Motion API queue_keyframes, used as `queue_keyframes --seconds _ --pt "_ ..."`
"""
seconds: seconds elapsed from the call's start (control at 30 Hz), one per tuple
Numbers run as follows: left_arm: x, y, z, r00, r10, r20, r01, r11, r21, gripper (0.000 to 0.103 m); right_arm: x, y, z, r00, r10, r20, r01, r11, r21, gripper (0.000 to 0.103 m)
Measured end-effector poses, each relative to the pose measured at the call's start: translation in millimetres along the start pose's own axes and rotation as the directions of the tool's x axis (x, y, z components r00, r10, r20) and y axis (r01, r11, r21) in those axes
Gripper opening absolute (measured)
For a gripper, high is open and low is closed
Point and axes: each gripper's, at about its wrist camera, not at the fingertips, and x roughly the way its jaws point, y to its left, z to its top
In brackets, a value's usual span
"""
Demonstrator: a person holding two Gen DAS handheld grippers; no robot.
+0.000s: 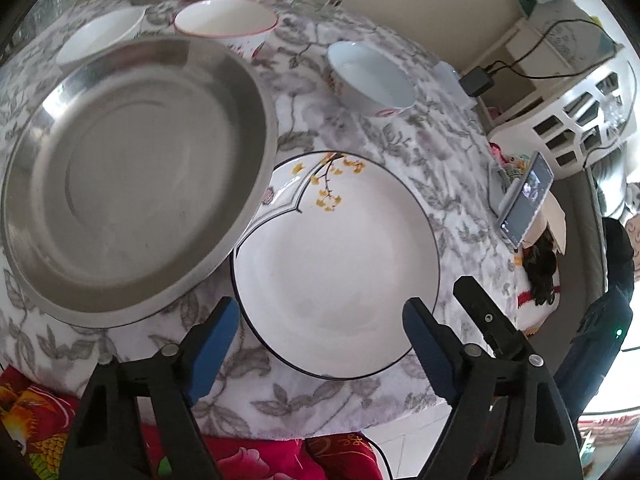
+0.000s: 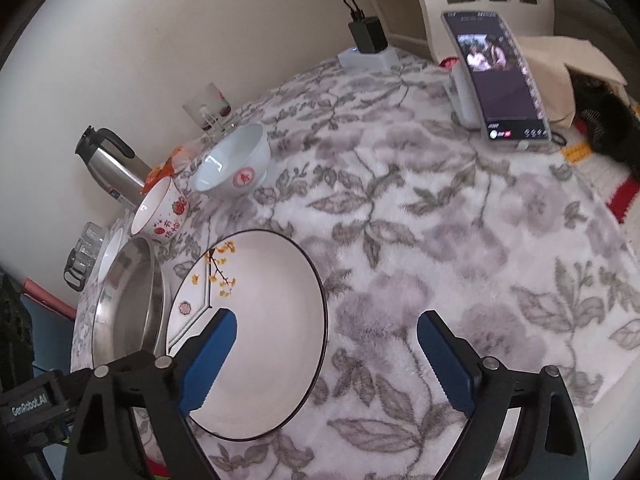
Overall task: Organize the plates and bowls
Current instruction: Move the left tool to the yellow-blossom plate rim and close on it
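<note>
On a bench (image 2: pixel 460 240) draped in a white cloth with grey flowers, the dishes lie toward the left half. Largest is a steel basin (image 1: pixel 132 184), empty, at the near left; its rim overlaps the left edge of a white plate (image 1: pixel 336 264) with a thin black rim and a yellow blossom sprig. Behind them stand three white bowls, well apart: one with a pink rim and red markings (image 1: pixel 226 20) just past the basin, a plain one (image 1: pixel 100 36) to its left, and one with a red emblem (image 1: pixel 370 76) farther right. At the right edge a phone (image 2: pixel 500 76) leans on a stand, screen lit. Along the wall stand a steel flask (image 2: pixel 112 164) and a glass (image 2: pixel 208 110).

Both tools hover above the plate, holding nothing. Left gripper (image 1: pixel 320 344): jaws apart, spanning the plate's near edge. Right gripper (image 2: pixel 326 360): jaws apart, one blue pad over the plate, the other over bare cloth.
</note>
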Motion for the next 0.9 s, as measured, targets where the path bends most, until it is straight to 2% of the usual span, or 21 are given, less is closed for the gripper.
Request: queue_keyframes --seconds 0.17,0.3,0.43,0.6,0.9 --pt "12.6 6.9 0.4 0.999 0.002 -0.039 -0.004 0.999 -0.050 0.084 13.1 -2.5 -1.6 0.999 0.018 -0.029 -0.017 1.000 0.005 0.088" --pt "16.8 11.1 1.8 0.999 0.010 -0.038 -0.013 0.996 -0.083 0.083 21.4 -6.4 -2.1 0.998 0.040 -0.039 -0.039 0.999 0.017 0.083" --pt "18.6 19.0 3.3 1.000 -0.001 -0.024 -0.003 0.990 -0.144 0.074 26.0 -10.7 -2.1 0.996 0.077 -0.043 -0.076 0.997 0.033 0.075" --pt "20.0 23.0 5.0 1.000 0.012 -0.012 -0.014 0.985 -0.171 0.068 33.3 -16.0 -1.9 0.991 0.121 -0.056 -0.117 0.991 0.068 0.060" --pt "30.1 32.4 5.8 0.999 0.034 -0.018 -0.037 0.976 -0.217 0.046 44.5 -8.9 -1.0 0.984 0.164 -0.074 -0.161 0.986 0.041 0.034"
